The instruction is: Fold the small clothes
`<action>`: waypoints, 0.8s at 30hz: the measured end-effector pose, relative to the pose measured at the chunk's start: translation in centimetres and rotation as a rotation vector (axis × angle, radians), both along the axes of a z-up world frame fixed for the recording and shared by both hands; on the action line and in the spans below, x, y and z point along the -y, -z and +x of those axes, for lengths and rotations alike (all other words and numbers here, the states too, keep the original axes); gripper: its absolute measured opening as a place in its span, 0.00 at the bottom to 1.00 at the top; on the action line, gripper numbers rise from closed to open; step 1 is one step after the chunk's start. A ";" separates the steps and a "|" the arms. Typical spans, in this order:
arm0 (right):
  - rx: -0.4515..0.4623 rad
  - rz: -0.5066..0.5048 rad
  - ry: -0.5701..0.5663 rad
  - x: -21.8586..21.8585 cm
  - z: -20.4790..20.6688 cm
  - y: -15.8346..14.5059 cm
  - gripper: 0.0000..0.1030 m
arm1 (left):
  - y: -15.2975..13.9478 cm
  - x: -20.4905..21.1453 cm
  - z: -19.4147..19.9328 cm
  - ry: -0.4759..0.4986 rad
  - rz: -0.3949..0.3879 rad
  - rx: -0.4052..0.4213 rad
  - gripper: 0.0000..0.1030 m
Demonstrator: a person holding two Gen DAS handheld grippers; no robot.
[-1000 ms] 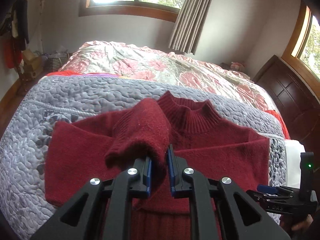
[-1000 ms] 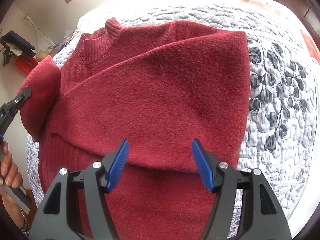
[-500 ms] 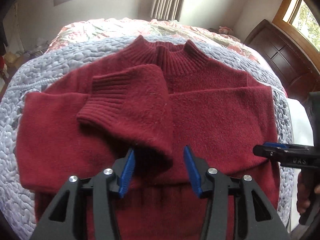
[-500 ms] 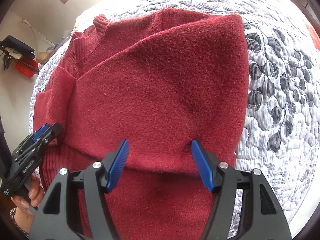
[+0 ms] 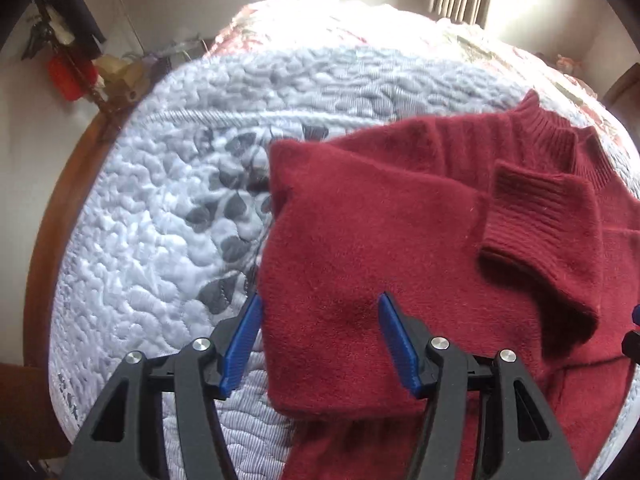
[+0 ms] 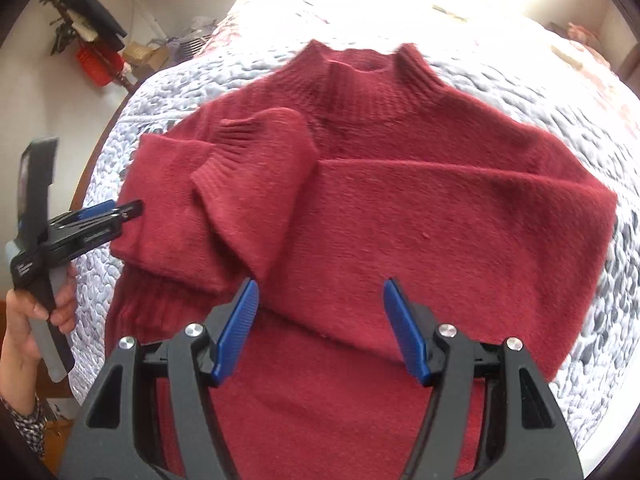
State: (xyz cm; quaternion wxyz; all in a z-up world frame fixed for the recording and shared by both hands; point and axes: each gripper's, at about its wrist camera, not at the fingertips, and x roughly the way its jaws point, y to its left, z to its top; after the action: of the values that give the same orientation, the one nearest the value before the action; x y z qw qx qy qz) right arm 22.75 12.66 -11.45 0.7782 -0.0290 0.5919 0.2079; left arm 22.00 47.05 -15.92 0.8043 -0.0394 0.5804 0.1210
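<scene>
Left claw (image 5: 320, 340): released, blue pads spread apart, hovering over the near left edge of the red sweater (image 5: 400, 240), holding nothing. Right claw (image 6: 320, 332): likewise released, pads wide, poised over the sweater's lower middle, holding nothing.

Writing: the side of the left claw body carries a small pale label in the right wrist view, too blurred to read. No other legible text.

Pose: the right wrist view shows a hand (image 6: 28, 320) at the left edge, gripping the left claw's handle, with a patterned sleeve cuff below it. The claw points rightward at the sweater's folded left side, its tip just beside the cloth; contact cannot be confirmed.

The sweater lies flat on the grey quilted bedspread (image 5: 160, 220), collar at the far end, both sleeves folded in across the chest, the left sleeve's ribbed cuff (image 6: 240, 140) on top.

View differences: only the right wrist view shows the whole collar and the right folded sleeve. The left wrist view alone shows the bed's wooden edge (image 5: 44, 240) along the left.
</scene>
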 end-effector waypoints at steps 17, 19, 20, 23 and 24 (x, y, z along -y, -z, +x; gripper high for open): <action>0.017 -0.110 -0.086 -8.3 3.8 3.9 0.15 | 2.9 -2.2 0.1 0.027 -0.085 -0.012 0.66; 0.001 -0.021 -0.012 -6.0 3.8 3.1 0.14 | 3.0 -2.2 -0.1 0.026 -0.087 -0.008 0.67; -0.015 0.041 0.038 -4.5 3.6 2.9 0.14 | 3.0 -2.2 -0.1 0.028 -0.085 -0.007 0.67; -0.102 0.220 0.220 0.9 2.8 3.4 0.16 | 3.0 -2.3 -0.3 0.029 -0.077 -0.004 0.68; -0.134 0.255 0.273 2.6 2.4 4.0 0.22 | 3.0 -2.3 -0.4 0.029 -0.073 -0.004 0.68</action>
State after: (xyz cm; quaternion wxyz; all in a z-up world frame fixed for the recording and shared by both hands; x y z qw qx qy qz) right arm 25.10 10.05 -15.45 0.7553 0.1642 0.6098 0.1750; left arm 21.64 49.30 -18.95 0.8029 -0.0602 0.5864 0.0883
